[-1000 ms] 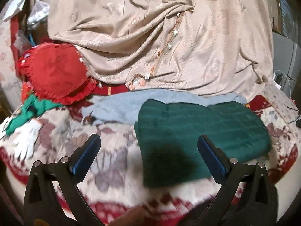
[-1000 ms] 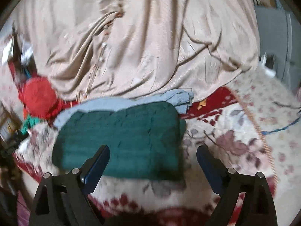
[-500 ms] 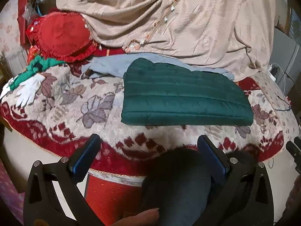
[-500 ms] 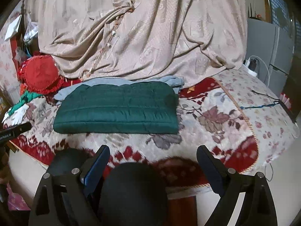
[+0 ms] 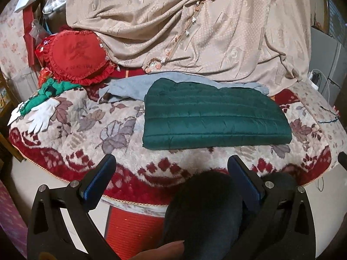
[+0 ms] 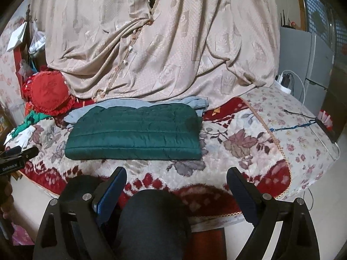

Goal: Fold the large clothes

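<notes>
Left gripper (image 5: 171,173): jaws standing wide, gripping nothing, hovering off the bed's near edge above a dark knee (image 5: 203,212).
Right gripper (image 6: 176,183): jaws likewise gaping, empty, hanging over the same edge.
Green jacket (image 6: 134,132): lying folded flat in a neat rectangle on the floral blanket (image 6: 249,143), well apart from both grippers.
Grey garment (image 5: 134,86): lying behind the jacket, partly under it.
Beige drape (image 6: 164,43): hanging behind.
Red cushion (image 5: 76,56): sitting at back left.
White glove (image 5: 43,117): lying at the left edge.
</notes>
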Tool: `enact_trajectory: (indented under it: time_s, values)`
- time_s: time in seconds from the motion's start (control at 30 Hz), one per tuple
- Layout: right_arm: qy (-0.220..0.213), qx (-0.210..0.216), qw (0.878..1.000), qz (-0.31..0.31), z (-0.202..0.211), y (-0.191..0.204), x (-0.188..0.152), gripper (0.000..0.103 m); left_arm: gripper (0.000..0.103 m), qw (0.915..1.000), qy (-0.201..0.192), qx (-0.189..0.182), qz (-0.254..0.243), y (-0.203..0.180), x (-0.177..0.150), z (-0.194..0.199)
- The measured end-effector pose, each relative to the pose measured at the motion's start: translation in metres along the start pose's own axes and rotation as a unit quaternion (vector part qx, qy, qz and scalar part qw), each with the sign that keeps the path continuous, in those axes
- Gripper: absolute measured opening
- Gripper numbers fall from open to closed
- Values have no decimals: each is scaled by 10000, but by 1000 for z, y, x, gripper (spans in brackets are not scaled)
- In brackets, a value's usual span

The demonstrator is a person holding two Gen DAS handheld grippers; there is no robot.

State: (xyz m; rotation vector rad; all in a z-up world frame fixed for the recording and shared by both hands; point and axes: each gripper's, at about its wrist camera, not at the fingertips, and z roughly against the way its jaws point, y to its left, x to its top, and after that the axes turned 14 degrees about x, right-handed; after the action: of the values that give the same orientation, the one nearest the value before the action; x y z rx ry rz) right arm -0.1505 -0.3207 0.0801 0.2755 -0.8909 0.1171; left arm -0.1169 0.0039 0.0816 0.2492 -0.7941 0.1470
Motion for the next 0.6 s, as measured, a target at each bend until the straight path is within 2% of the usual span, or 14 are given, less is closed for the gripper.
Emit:
enact_trajectory:
  time_s: [0.6]
  values:
    - [44, 7, 10000, 37, -2, 4, -7, 92, 103, 10000, -9, -37, -73, -8, -3, 1]
